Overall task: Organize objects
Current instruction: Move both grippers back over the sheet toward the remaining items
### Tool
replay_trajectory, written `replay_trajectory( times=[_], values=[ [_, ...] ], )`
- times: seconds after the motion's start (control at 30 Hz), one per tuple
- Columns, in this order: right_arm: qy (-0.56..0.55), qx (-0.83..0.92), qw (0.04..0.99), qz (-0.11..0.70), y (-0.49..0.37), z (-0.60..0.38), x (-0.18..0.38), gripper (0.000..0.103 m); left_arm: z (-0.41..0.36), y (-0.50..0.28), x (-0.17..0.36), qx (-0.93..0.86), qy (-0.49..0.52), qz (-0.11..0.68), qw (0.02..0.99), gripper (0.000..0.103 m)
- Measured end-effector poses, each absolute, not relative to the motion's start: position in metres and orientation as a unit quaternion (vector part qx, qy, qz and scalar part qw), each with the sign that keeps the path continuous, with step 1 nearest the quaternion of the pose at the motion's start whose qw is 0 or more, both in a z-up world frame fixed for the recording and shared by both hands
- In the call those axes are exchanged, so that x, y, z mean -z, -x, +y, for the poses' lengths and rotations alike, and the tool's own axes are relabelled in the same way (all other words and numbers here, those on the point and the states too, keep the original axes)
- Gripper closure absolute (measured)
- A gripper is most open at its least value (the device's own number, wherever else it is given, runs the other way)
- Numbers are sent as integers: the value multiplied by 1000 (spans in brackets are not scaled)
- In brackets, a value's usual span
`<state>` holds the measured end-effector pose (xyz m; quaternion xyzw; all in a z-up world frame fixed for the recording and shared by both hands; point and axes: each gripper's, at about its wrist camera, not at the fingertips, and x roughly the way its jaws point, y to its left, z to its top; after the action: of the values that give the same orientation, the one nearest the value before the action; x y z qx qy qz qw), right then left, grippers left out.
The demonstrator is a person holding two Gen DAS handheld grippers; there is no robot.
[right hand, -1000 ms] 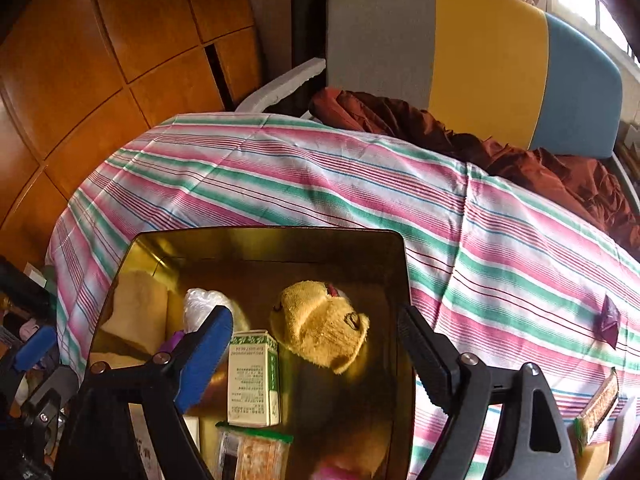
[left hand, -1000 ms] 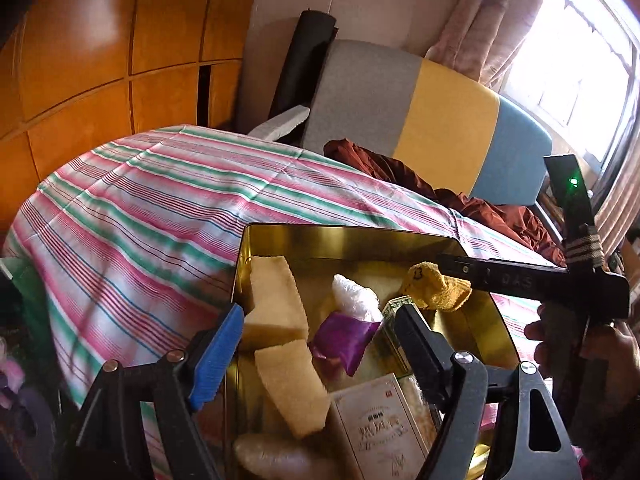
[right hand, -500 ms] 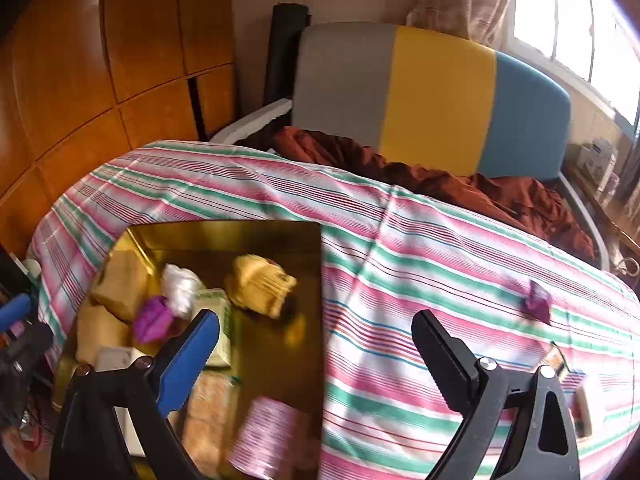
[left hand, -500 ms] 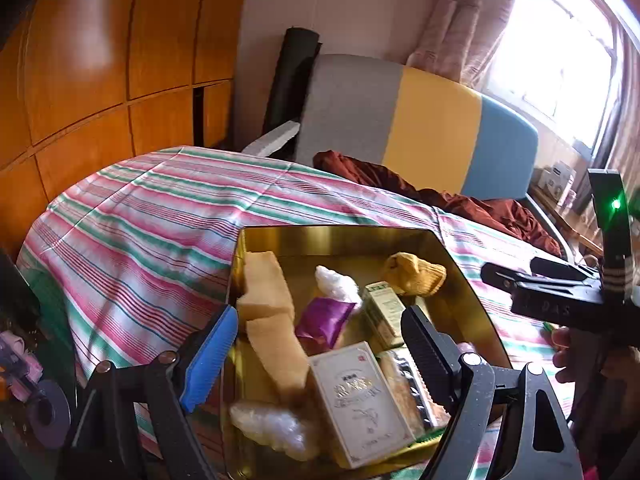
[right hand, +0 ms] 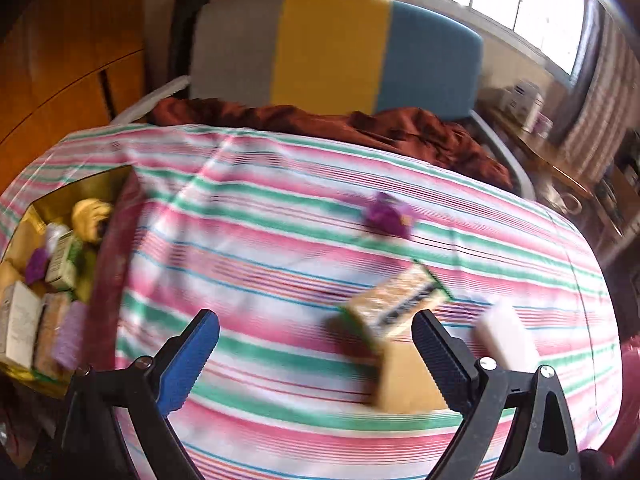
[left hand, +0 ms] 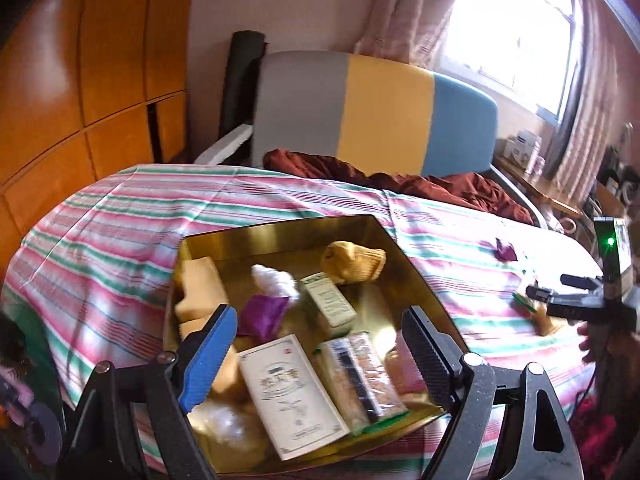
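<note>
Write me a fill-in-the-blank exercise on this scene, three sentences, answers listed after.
1. The shiny gold metal tin rests on a cloth with a ____ pattern.
2. Both the left gripper and the right gripper have their jaws ____, holding nothing.
3. The crumpled purple wrapper outside the tin lies on the striped cloth nearer the ____ gripper.

Missing words: striped; open; right

1 gold tin [left hand: 280, 226], 2 purple wrappers [right hand: 387, 214] [left hand: 262, 314], 2 cracker packs [right hand: 394, 306] [left hand: 362, 376], 2 grippers [left hand: 320, 354] [right hand: 316, 354]
</note>
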<state>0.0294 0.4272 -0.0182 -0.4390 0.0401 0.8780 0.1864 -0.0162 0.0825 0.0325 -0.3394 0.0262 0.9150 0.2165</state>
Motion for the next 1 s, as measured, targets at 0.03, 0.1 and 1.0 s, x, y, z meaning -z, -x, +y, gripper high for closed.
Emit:
replay_trajectory(
  times=[0.03,0.1,1.0],
  values=[
    [436,-876,199,47,-33,439,17,4,88,15,-33,-914,339,32,222,17],
    [429,-874,218,60,-41,461,15,4,98,13,-35,-912,337,41,231,16],
    [326,-769,364,411,-147,611,34,4,327,32,-26,-819,400,141,387,13]
  ],
)
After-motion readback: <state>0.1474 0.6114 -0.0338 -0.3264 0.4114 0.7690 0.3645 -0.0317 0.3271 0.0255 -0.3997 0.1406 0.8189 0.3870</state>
